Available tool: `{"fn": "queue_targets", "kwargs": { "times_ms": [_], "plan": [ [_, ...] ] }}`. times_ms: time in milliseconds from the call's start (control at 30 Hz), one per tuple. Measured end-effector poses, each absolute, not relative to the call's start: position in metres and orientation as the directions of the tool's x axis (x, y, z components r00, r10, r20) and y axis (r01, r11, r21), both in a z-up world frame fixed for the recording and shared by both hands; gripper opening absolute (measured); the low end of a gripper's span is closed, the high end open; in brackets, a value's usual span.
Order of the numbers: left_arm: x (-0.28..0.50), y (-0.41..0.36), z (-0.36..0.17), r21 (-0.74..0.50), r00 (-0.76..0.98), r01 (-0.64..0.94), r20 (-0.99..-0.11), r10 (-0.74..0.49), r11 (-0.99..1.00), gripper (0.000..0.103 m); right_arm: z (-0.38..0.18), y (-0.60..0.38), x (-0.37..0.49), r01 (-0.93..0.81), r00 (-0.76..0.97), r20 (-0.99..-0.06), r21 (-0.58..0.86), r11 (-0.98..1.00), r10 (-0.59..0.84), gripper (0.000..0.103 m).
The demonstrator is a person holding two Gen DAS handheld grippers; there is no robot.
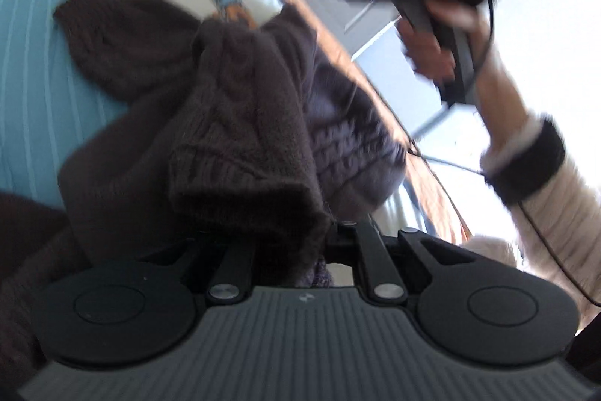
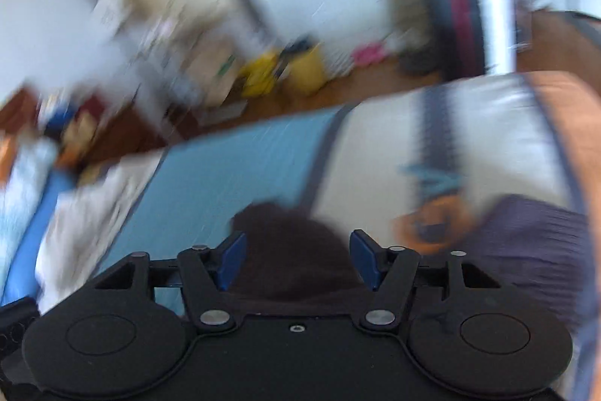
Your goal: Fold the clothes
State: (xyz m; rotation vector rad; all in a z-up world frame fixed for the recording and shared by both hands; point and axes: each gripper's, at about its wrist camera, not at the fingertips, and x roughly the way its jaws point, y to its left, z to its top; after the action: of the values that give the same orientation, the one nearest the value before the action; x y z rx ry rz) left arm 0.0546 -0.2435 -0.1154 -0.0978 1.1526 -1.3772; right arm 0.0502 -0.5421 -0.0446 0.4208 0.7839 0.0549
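Observation:
A dark brown knit sweater (image 1: pixel 210 123) hangs bunched over my left gripper (image 1: pixel 326 232), which is shut on its ribbed hem; the cloth hides the fingertips. Beside it on the right lies a purple-grey knit garment (image 1: pixel 349 138). In the blurred right wrist view my right gripper (image 2: pixel 298 260) stands open, its blue pads (image 2: pixel 233 262) wide apart. The brown sweater (image 2: pixel 289 243) shows below the gap, untouched by the pads. The purple garment (image 2: pixel 533 243) lies to the right. In the left wrist view a hand (image 1: pixel 428 51) in a cream sleeve holds that gripper high at the upper right.
The clothes lie on a bed with a blue striped sheet (image 1: pixel 41 62) and a white cover panel (image 2: pixel 432 138) with an orange edge. A cable runs from a black wrist strap (image 1: pixel 526 160). Beyond the bed, a cluttered wooden floor with yellow bags (image 2: pixel 285 70).

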Motion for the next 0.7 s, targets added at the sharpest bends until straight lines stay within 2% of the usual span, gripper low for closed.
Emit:
{"fn": "queue_targets", "kwargs": {
  "times_ms": [100, 233, 300, 333, 367, 400, 433, 467, 533, 600, 700],
  "plan": [
    [0.06, -0.241, -0.124, -0.688, -0.24, 0.669, -0.559, -0.793, 0.282, 0.01, -0.072, -0.511, 0.103, 0.065, 0.596, -0.787, 0.246, 0.967, 0.16, 0.071],
    [0.073, -0.233, -0.132, -0.711, -0.238, 0.639, -0.546, -0.804, 0.294, 0.01, -0.113, -0.508, 0.141, 0.17, 0.484, -0.872, 0.011, 0.985, -0.074, 0.073],
    [0.08, -0.23, -0.135, -0.723, -0.236, 0.622, -0.54, -0.808, 0.302, 0.01, -0.127, -0.519, 0.146, 0.195, 0.445, -0.896, 0.087, 0.977, -0.009, 0.073],
    [0.082, -0.229, -0.135, -0.723, -0.233, 0.621, -0.54, -0.808, 0.304, 0.01, -0.131, -0.523, 0.145, 0.191, 0.448, -0.891, 0.174, 0.966, 0.072, 0.074],
    [0.084, -0.229, -0.134, -0.723, -0.231, 0.62, -0.54, -0.809, 0.306, 0.01, -0.132, -0.525, 0.142, 0.184, 0.47, -0.875, 0.23, 0.956, 0.12, 0.067],
    [0.086, -0.228, -0.134, -0.723, -0.228, 0.619, -0.54, -0.81, 0.308, 0.01, -0.13, -0.522, 0.139, 0.167, 0.481, -0.866, 0.242, 0.956, 0.135, 0.036],
    [0.087, -0.228, -0.134, -0.723, -0.226, 0.618, -0.54, -0.811, 0.309, 0.01, -0.131, -0.518, 0.137, 0.151, 0.474, -0.871, 0.22, 0.964, 0.125, 0.016],
    [0.089, -0.227, -0.133, -0.723, -0.223, 0.617, -0.54, -0.811, 0.311, 0.01, -0.13, -0.514, 0.133, 0.133, 0.477, -0.872, 0.195, 0.972, 0.11, 0.017],
    [0.091, -0.224, -0.13, -0.712, -0.199, 0.623, -0.546, -0.814, 0.325, 0.01, -0.113, -0.498, 0.116, 0.078, 0.586, -0.809, 0.104, 0.992, 0.038, 0.016],
    [0.093, -0.217, -0.124, -0.694, -0.159, 0.633, -0.548, -0.821, 0.341, 0.01, -0.091, -0.479, 0.091, 0.044, 0.727, -0.684, -0.048, 0.998, -0.065, 0.015],
    [0.1, -0.211, -0.121, -0.724, -0.146, 0.595, -0.526, -0.838, 0.351, 0.01, -0.06, -0.481, 0.057, 0.189, 0.791, -0.593, 0.004, 0.982, -0.15, 0.015]
  ]
}}
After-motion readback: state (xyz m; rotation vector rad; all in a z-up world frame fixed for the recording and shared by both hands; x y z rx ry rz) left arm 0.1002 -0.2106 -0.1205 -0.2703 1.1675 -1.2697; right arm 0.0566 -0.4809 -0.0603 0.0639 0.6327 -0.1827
